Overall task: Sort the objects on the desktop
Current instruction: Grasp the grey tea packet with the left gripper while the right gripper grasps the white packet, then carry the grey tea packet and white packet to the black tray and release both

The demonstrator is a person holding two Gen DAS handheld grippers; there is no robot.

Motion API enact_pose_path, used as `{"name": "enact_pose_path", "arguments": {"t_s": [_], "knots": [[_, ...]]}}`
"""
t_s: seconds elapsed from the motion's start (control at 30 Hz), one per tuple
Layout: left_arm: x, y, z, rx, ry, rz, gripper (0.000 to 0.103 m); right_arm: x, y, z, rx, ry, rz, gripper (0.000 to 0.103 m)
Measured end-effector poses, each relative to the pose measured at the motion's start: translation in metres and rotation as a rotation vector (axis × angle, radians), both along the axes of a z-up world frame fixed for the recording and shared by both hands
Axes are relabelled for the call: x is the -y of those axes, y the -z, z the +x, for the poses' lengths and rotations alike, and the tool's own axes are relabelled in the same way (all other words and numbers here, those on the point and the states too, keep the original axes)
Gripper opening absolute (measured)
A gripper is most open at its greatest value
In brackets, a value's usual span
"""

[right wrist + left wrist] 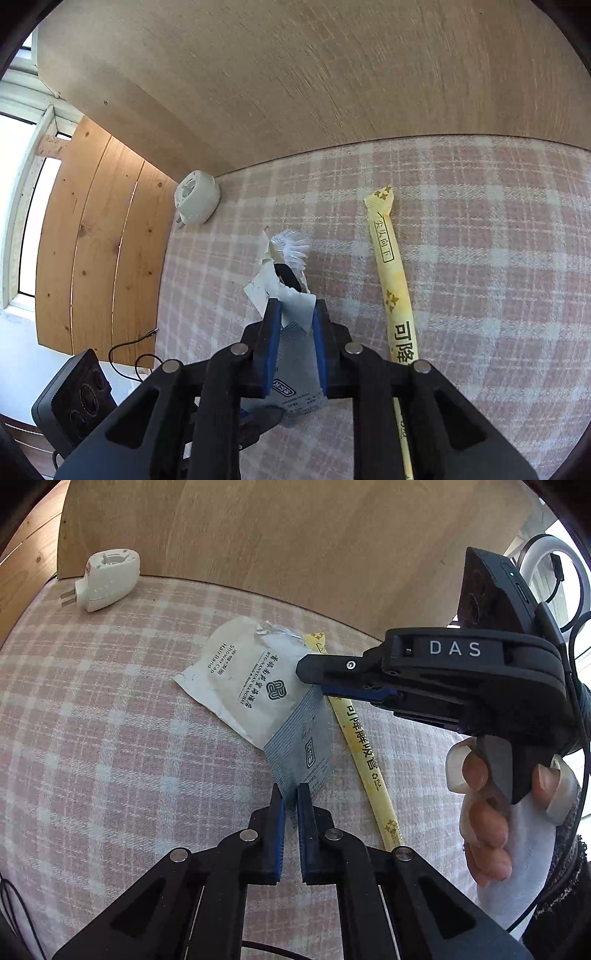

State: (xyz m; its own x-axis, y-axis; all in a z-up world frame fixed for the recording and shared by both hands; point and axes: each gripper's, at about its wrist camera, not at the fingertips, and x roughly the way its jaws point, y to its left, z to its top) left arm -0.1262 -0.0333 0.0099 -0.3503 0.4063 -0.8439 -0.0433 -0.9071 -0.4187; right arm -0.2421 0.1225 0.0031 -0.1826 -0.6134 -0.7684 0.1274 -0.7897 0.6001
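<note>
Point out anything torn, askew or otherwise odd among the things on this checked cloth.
The white shower-cap packet is torn open at its far end, with crinkled clear plastic spilling out. It lies crooked, overlapping a grey sachet and the yellow straw wrapper. The white plug-in device lies tipped on its side, prongs off the cloth.

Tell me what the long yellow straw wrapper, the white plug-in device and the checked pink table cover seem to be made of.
Long yellow straw wrapper: looks like matte paper, creased, with printed characters.
White plug-in device: seems hard moulded plastic, smooth, with metal prongs.
Checked pink table cover: appears woven fabric, with a slightly fuzzy weave.
</note>
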Motion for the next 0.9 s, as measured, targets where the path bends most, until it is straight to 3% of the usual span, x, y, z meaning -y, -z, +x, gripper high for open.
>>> {"name": "enact_pose_path", "arguments": {"t_s": [0.2,0.47,0.9], "knots": [[0.011,-0.002,0.010,0.003,-0.053,0.010,0.002,0.012,-0.004,0.002,-0.019,-0.009,0.025,0.004],[0.014,-0.025,0.022,-0.038,-0.067,-0.008,0.001,0.008,-0.041,0.019,-0.107,-0.065,0.079,0.001],[-0.034,-0.078,0.049,-0.125,0.008,-0.025,0.001,-0.068,-0.122,0.071,-0.242,-0.005,0.160,0.001]]}}
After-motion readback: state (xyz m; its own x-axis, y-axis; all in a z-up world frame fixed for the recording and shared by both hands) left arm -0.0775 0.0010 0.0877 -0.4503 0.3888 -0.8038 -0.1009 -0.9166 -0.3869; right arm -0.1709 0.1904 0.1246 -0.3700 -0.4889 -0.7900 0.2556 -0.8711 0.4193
